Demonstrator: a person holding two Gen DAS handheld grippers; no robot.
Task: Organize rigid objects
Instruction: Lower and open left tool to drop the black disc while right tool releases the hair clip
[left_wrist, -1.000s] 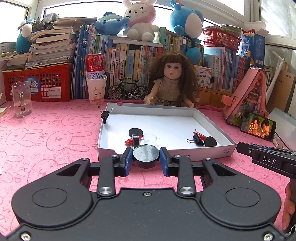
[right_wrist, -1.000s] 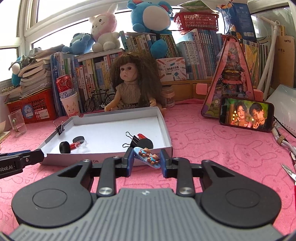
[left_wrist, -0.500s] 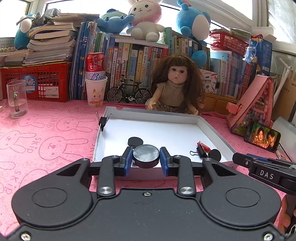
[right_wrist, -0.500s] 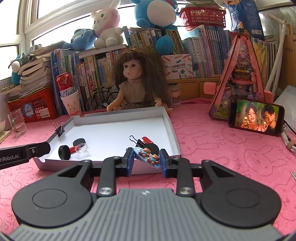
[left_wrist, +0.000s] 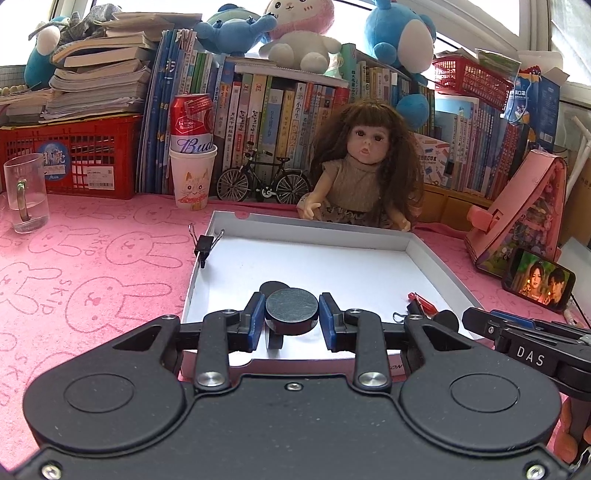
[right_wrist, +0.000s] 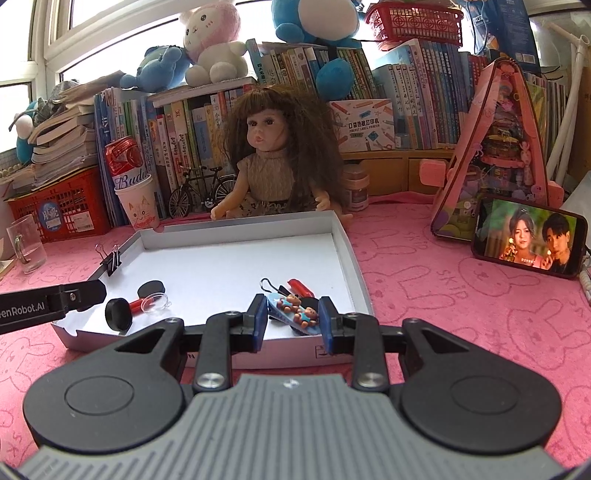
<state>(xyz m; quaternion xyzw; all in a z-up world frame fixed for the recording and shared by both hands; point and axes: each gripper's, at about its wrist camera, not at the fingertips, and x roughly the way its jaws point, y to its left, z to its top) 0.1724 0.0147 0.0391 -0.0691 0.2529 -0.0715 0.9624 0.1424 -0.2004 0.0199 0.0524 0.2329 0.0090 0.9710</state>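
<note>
- Left gripper (left_wrist: 291, 320): fingers closed on a dark round disc (left_wrist: 291, 310), one blue pad on each side. The disc lies flat and is held over the near-left part of the white tray (left_wrist: 314, 232), just past its near wall.
- Right gripper (right_wrist: 291, 317): fingers closed on a blue oval clip w/ small bear figures (right_wrist: 293, 314), tilted, over the near-right corner of the tray (right_wrist: 240, 230).
- Inside the tray, right wrist view: black round cap (right_wrist: 118, 314) standing on edge near the left gripper tip, touching a red stick (right_wrist: 137, 304); clear small cup (right_wrist: 157, 302) just beside it; flat black disc (right_wrist: 152, 287) behind.
- Near right side of the tray: binder clip (right_wrist: 271, 286) and a red item (right_wrist: 301, 287), partly hidden behind the held clip.
- Another binder clip (left_wrist: 205, 243) is clipped on the tray's left wall.
- Doll (left_wrist: 364, 173) sits just behind the tray; phone (right_wrist: 528, 236) stands to the right, on the pink cloth (left_wrist: 85, 266).
</note>
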